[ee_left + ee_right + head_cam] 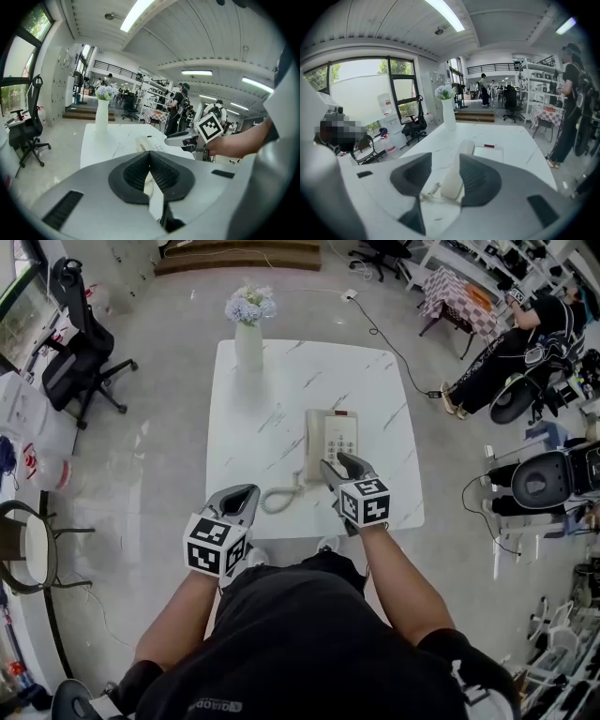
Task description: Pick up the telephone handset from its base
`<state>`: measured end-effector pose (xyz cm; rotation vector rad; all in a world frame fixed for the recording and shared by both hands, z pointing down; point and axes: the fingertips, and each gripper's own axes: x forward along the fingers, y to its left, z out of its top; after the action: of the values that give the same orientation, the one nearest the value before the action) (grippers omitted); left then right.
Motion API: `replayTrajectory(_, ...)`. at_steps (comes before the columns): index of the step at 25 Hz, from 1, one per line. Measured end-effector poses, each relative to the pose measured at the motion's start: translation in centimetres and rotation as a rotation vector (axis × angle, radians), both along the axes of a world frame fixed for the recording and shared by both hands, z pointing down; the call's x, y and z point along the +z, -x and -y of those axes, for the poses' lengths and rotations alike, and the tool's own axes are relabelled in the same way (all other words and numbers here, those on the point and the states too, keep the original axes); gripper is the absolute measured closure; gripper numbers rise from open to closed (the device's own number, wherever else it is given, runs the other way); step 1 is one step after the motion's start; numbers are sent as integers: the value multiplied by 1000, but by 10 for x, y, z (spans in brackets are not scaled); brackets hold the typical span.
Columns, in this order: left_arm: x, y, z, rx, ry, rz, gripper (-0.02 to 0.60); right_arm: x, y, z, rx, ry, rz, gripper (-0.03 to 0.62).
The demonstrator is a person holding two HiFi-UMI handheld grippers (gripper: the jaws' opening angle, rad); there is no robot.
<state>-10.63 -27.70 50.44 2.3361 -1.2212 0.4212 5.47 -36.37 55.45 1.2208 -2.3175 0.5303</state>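
A beige telephone (332, 442) lies on the white marble table (253, 418), right of centre. Its handset (314, 448) rests on the left side of the base, and a coiled cord (281, 498) trails toward the near edge. My right gripper (339, 468) hovers just before the phone's near end, open; in the right gripper view the handset (457, 173) shows through the gap between the pads, untouched. My left gripper (240, 499) hangs over the near table edge left of the cord, its pads meeting at the tips (149, 153) with nothing held.
A white vase of flowers (249, 329) stands at the table's far edge. A black office chair (80, 352) is at the far left and a round chair (28, 549) at the near left. A seated person (516, 343) and more chairs (544, 479) fill the right.
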Motion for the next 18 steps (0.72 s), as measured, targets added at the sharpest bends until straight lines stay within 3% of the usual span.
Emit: replayTrajectory(18,7,44,-6,-103,28,2,580,64,6,61,129,148,-38,410)
